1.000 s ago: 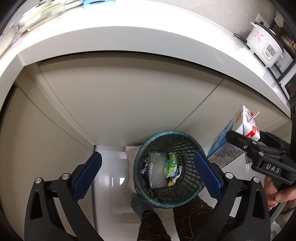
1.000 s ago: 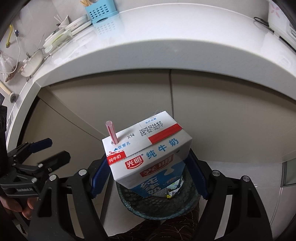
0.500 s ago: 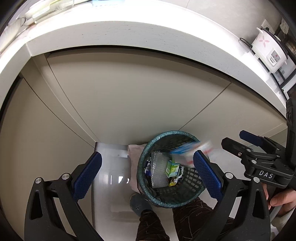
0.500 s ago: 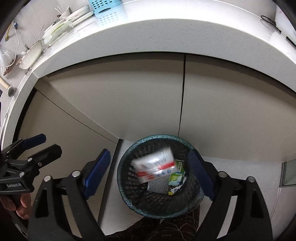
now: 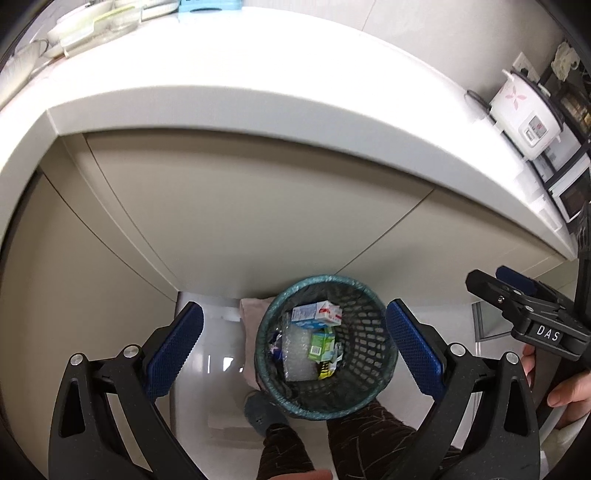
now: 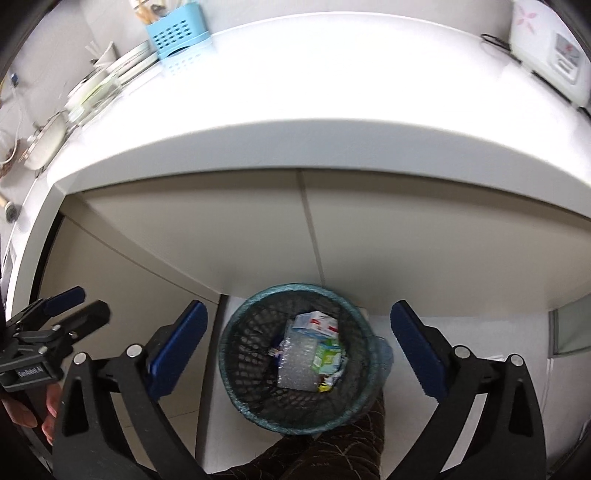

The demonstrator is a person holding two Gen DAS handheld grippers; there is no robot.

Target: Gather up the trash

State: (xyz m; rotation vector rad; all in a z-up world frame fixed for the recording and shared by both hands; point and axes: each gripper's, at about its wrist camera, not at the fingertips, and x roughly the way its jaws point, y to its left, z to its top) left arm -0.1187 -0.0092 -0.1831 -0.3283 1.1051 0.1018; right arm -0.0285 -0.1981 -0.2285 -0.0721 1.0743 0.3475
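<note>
A dark green mesh trash bin (image 5: 373,332) (image 6: 251,343) stands on the floor below both grippers. A white, blue and red milk carton (image 5: 317,314) (image 6: 317,325) lies inside it on top of a green carton (image 5: 320,345) (image 6: 327,356) and bubble wrap (image 5: 297,354) (image 6: 297,365). My left gripper (image 5: 293,339) is open and empty above the bin. My right gripper (image 6: 299,347) is open and empty above the bin; it also shows at the right of the left wrist view (image 5: 517,302).
A white countertop (image 5: 258,66) (image 6: 332,85) overhangs beige cabinet doors (image 5: 258,206) behind the bin. A rice cooker (image 5: 524,114) stands on it at right, a blue utensil basket (image 6: 175,33) and dishes (image 6: 99,88) at left. The person's legs (image 5: 295,446) are beside the bin.
My right gripper opened and let go of the milk carton, which fell into the bin and now lies at rest. Both grippers have risen, showing more of the countertop.
</note>
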